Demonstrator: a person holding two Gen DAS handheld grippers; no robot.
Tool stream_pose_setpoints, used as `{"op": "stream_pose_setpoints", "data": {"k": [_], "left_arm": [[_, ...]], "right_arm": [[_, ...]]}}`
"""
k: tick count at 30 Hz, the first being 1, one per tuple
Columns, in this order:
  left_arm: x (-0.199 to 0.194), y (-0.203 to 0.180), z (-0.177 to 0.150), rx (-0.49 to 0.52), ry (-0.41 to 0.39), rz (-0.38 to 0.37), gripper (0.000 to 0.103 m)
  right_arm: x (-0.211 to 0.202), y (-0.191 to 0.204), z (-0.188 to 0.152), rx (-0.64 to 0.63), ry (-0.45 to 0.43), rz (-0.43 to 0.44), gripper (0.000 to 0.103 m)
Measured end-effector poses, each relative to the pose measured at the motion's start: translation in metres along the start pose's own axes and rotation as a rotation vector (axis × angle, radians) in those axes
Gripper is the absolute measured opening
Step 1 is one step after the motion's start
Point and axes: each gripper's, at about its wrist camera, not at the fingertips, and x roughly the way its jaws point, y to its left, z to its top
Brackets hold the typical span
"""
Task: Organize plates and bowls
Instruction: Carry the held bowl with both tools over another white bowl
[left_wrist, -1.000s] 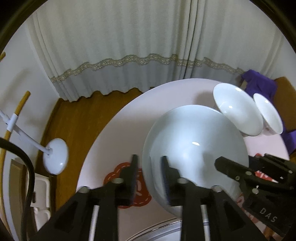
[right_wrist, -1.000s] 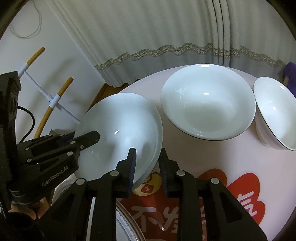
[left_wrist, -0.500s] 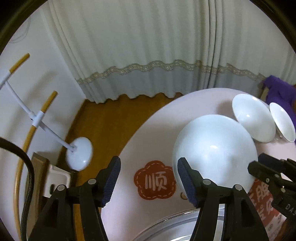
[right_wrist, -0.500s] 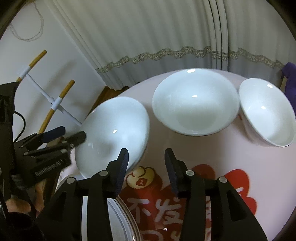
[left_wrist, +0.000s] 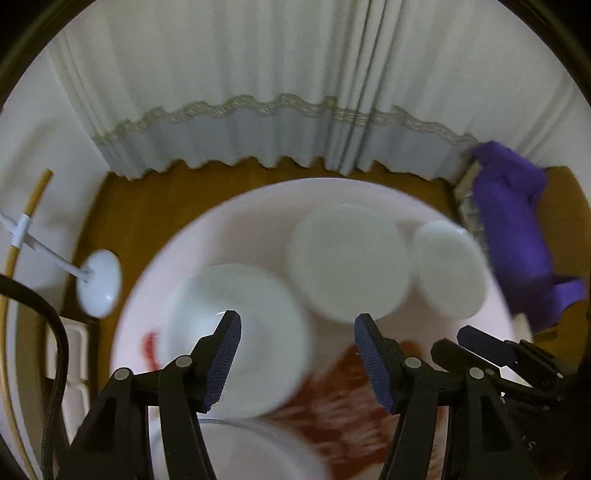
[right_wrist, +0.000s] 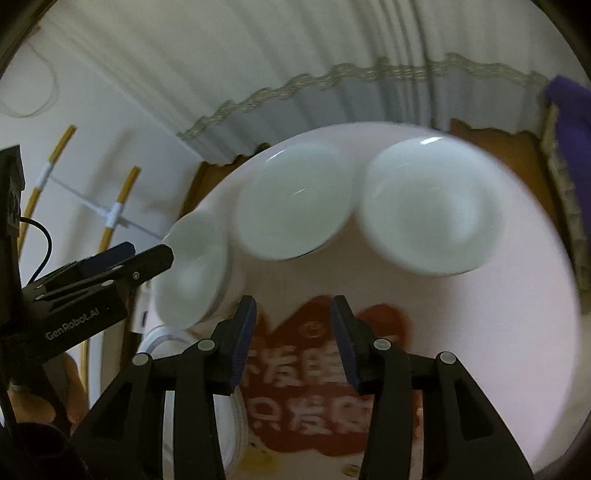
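left gripper: jaws wide, nothing gripped | right gripper: jaws parted, empty | three white bowls seen at 12 o'clock on table

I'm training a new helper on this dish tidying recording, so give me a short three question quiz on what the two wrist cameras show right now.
1. True or false: the left gripper is clamped on a dish.
2. How many white dishes sit in a row across the round pink table?
A. one
B. three
C. five
3. Fill in: what shows between the right gripper's fingertips is the table's ____ printed decoration.

Key:
1. False; its jaws stand apart with nothing pressed between them.
2. B: the near dish, the middle dish and the far dish.
3. Red.
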Motion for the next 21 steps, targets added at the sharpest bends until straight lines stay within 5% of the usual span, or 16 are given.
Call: {"op": "stream_pose_setpoints", "data": {"k": [9, 14, 19, 21], "left_arm": [[0.056, -0.069, 0.049, -0.064, 0.136, -0.048, 0.051], [0.08, -0.07, 0.059, -0.211, 0.166, -0.028, 0.051], [0.077, -0.085, 0.055, -0.281, 0.121, 0.044, 0.05], [0.066, -0.089, 0.047, -0.301, 0.066, 0.058, 0.059]], "right_arm": [[-0.036, -0.079, 0.054, 0.037, -0.013, -0.215, 0.044], [-0.01, -0.11, 0.079, 0.005, 0.03, -0.234, 0.044], [0.012, -0.124, 0.084, -0.017, 0.086, -0.161, 0.044], [0.017, -0.124, 0.086, -0.032, 0.1, -0.14, 0.044]]}}
